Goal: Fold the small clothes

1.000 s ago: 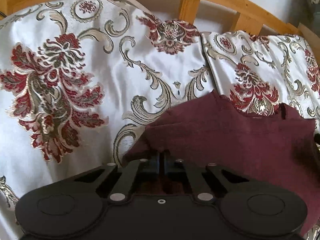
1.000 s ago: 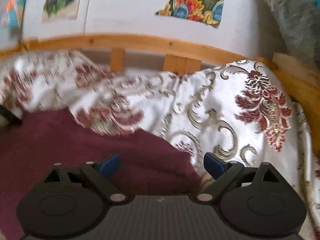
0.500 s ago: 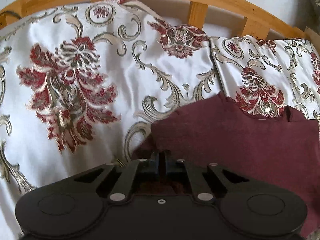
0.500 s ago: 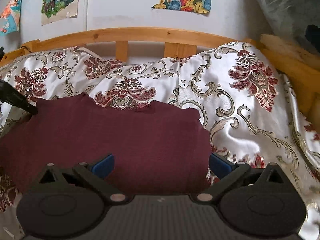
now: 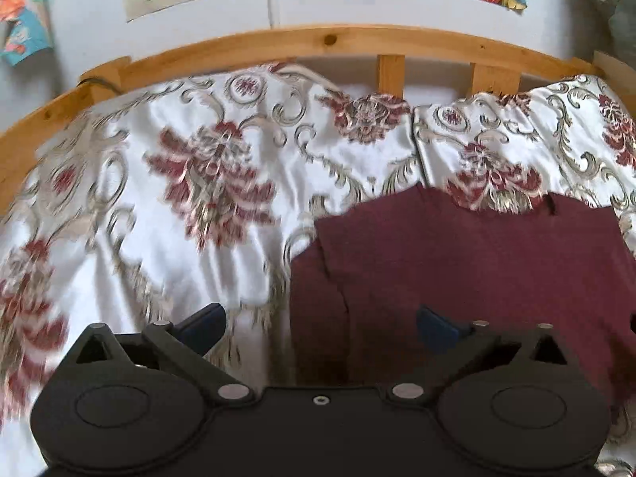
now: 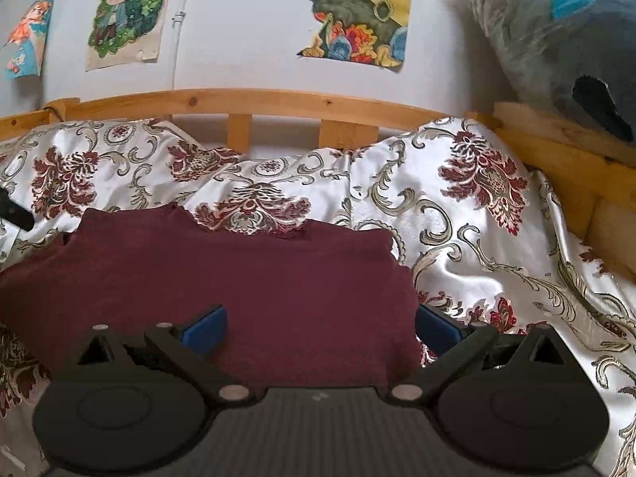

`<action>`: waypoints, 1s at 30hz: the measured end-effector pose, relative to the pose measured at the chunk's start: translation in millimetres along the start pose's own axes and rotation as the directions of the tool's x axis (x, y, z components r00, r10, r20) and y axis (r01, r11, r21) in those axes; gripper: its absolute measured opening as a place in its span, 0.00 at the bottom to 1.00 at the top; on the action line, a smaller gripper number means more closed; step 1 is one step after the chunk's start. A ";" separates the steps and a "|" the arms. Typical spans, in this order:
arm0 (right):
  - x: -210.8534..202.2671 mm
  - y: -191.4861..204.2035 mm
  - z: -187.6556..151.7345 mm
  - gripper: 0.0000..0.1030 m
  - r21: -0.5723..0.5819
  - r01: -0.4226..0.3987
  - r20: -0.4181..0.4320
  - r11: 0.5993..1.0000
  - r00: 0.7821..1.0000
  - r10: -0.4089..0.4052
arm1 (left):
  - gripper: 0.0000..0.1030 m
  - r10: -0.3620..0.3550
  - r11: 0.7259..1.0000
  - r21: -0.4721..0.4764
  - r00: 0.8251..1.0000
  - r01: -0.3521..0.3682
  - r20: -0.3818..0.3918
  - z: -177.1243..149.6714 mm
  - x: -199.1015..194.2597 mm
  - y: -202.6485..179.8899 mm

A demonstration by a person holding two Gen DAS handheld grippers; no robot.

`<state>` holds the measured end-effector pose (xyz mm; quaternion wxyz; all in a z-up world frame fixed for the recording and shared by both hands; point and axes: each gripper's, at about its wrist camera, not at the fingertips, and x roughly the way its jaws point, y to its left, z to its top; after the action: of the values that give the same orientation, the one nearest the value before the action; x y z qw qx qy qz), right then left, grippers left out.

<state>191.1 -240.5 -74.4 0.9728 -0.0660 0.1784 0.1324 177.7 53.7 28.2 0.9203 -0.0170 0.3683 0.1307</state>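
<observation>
A dark maroon shirt (image 6: 222, 278) lies flat on a bed, spread over a shiny white bedspread (image 6: 477, 230) patterned with red flowers and gold-grey scrolls. The shirt is a plain, matte knit with no print. Its far edge dips in a shallow neckline curve, and the bedspread's flower pattern shows through that dip. In the right wrist view the cloth forms a rough rectangle, its right side a straight edge with a slightly ragged corner at the top. In the left wrist view the shirt (image 5: 477, 270) fills the lower right, and its left side shows a doubled layer with a soft vertical crease running down it.

The left claw (image 5: 318, 324) is spread wide and holds nothing; its left fingertip (image 5: 204, 324) is over bare bedspread (image 5: 119, 206), and its right fingertip is over the shirt. The right claw (image 6: 320, 324) is also spread wide and empty, straddling the shirt's right portion, with its right fingertip (image 6: 437, 328) at the cloth's edge.

A wooden rail (image 6: 278, 105) with short slats runs behind the bed. Colourful posters (image 6: 353, 12) hang on the white wall above.
</observation>
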 end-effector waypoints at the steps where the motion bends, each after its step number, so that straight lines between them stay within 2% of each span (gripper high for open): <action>1: -1.2 1.5 -1.2 1.00 -0.004 -0.003 0.003 1.000 1.000 0.003 | 0.99 -0.004 1.000 -0.016 1.000 0.003 -0.014 -5.1 -3.7 -2.4; 8: -5.2 17.4 -6.1 1.00 -0.073 -0.014 -0.007 0.997 1.000 0.014 | 0.99 -0.082 0.983 -0.175 0.990 0.061 -0.117 -37.4 -9.4 -2.4; 11: -5.0 23.4 -7.5 1.00 -0.099 -0.013 -0.005 0.995 1.000 0.013 | 0.99 -0.103 0.970 -0.232 0.985 0.069 -0.136 -49.0 -8.7 1.4; 16: -3.9 27.5 -9.9 1.00 -0.098 -0.031 -0.005 0.995 1.000 0.031 | 0.99 -0.083 0.964 -0.264 0.981 0.034 -0.177 -60.0 -3.3 7.3; 21: -3.8 31.7 -11.7 1.00 -0.104 -0.057 0.005 0.993 0.998 0.058 | 0.99 -0.092 0.957 -0.288 0.978 0.035 -0.188 -63.9 -3.3 10.1; 22: -4.2 33.3 -12.0 1.00 -0.103 -0.057 0.012 0.993 0.998 0.059 | 0.99 -0.106 0.954 -0.295 0.977 0.048 -0.184 -64.6 -4.5 9.5; 24: -2.9 37.6 -9.9 1.00 -0.083 -0.035 0.021 0.996 0.999 0.037 | 0.99 -0.180 0.933 -0.337 0.975 0.128 -0.129 -67.4 -10.6 10.1; 26: 0.7 39.9 -4.8 1.00 -0.026 -0.019 0.018 0.999 1.000 0.019 | 0.99 -0.272 0.888 -0.398 0.961 0.231 -0.047 -73.9 -17.3 12.3; 27: 2.8 40.0 -2.5 1.00 0.006 -0.025 0.019 1.000 1.000 0.025 | 0.99 -0.299 0.872 -0.414 0.954 0.261 -0.029 -75.5 -18.5 12.5; 30: 8.3 42.0 -0.8 1.00 0.043 -0.051 0.018 0.998 0.999 0.050 | 0.99 -0.327 0.856 -0.430 0.945 0.287 -0.020 -75.9 -16.8 9.5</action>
<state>186.5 -198.6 -81.6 0.9718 -0.0393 0.1747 0.1534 112.4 49.3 -14.9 0.8857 -0.2800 0.3658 0.0576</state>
